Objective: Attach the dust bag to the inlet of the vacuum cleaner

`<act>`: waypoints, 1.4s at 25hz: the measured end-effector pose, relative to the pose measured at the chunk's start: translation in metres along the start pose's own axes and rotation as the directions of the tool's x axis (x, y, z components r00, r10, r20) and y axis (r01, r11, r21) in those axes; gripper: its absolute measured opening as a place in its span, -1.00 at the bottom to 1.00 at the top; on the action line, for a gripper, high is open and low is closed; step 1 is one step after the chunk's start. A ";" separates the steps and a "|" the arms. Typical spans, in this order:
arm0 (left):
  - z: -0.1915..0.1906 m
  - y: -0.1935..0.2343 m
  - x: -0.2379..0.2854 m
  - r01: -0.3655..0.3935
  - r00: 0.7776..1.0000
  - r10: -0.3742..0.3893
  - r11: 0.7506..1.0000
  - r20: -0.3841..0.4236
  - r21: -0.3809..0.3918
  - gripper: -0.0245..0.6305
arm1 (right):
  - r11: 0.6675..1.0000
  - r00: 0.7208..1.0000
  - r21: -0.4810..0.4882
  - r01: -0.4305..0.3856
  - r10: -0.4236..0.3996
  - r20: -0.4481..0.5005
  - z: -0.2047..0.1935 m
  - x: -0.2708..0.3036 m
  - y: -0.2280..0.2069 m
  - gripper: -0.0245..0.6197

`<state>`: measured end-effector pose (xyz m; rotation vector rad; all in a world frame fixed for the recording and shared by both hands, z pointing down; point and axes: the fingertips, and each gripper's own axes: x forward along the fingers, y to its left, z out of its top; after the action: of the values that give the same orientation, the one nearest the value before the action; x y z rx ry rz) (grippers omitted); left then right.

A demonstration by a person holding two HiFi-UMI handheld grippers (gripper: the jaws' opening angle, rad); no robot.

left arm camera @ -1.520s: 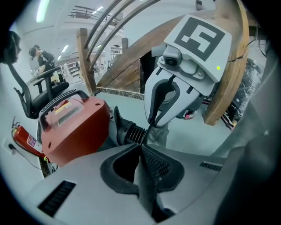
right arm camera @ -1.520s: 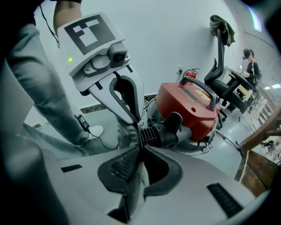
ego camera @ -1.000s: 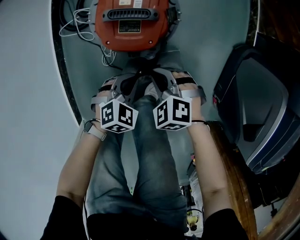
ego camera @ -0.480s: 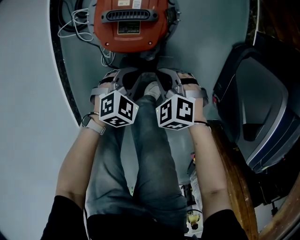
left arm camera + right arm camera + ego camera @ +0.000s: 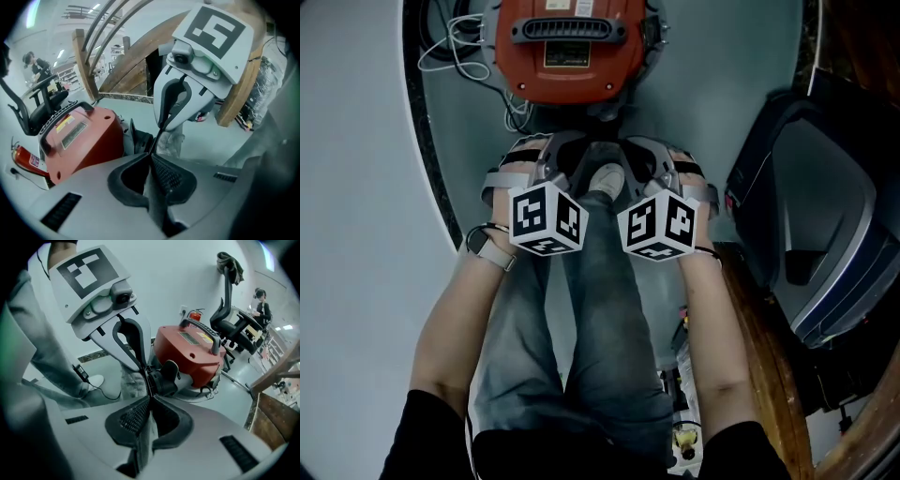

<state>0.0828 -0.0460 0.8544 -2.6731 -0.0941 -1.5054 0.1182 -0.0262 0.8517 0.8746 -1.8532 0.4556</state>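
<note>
Black office chair (image 5: 228, 287) near red fire extinguisher (image 5: 194, 315) (partly hidden); white cable (image 5: 455, 56) in loose loops.

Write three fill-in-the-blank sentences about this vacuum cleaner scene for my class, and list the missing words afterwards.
1. The vacuum cleaner has a ___ body.
2. It stands on the ___, in front of the person's feet.
3. The left gripper and the right gripper are each ___ on a thin edge of the dust bag.
Missing words: red; floor; shut.

The vacuum cleaner (image 5: 567, 70) was orange-red with a black handle (image 5: 568, 30). The dust bag (image 5: 143, 437) was grey. The marker cubes (image 5: 546, 217) were white with black squares.
</note>
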 end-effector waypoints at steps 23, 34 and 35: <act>0.002 0.016 0.007 -0.013 0.998 0.014 1.000 0.059 -0.028 -0.84 | 0.996 0.997 0.057 0.071 -0.070 -0.026 0.004 0.006 -0.016 -0.79; -0.001 0.019 -0.002 -0.048 0.998 0.050 0.998 0.033 -0.033 -0.85 | 0.996 0.997 -0.051 0.073 -0.075 -0.027 0.015 0.001 -0.015 -0.80; 0.004 0.020 0.001 -0.047 0.998 0.047 0.999 0.035 -0.011 -0.85 | 0.997 0.996 -0.020 0.081 -0.082 -0.028 0.009 0.001 -0.016 -0.80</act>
<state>0.0879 -0.0652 0.8525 -2.6906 -0.0261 -1.4490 0.1241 -0.0434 0.8470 0.9224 -1.7863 0.3970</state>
